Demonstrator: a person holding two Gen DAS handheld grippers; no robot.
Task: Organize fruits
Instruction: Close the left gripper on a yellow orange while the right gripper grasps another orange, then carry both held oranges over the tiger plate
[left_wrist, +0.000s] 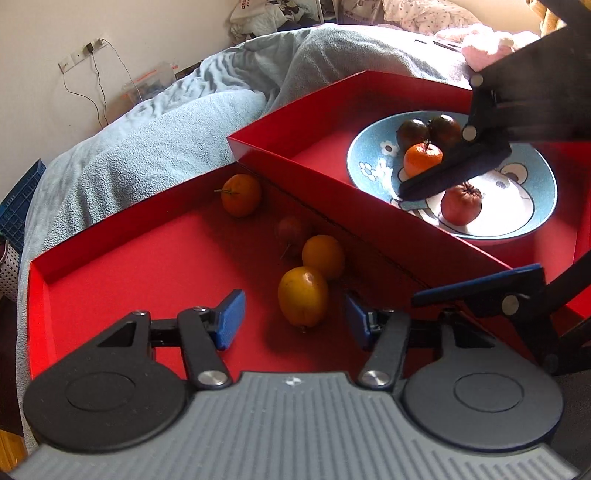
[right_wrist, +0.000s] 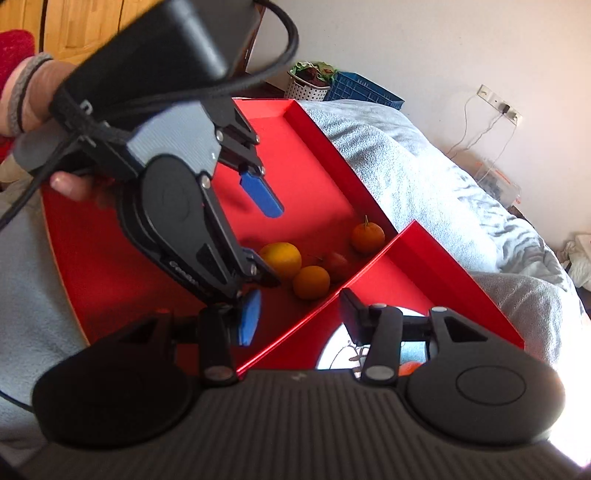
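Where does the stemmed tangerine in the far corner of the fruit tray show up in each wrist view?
Left wrist: tangerine left of centre, in the tray's far corner.
Right wrist: tangerine right of centre, against the tray's far wall.
Shared landmark: the red wall dividing the two trays.

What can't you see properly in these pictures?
- Plate, left wrist view: the right gripper crosses its middle, partly covering the orange fruit.
- Plate, right wrist view: mostly behind the gripper's body, and glare washes it out.
- Small red fruit, left wrist view: in shadow, kind unclear.
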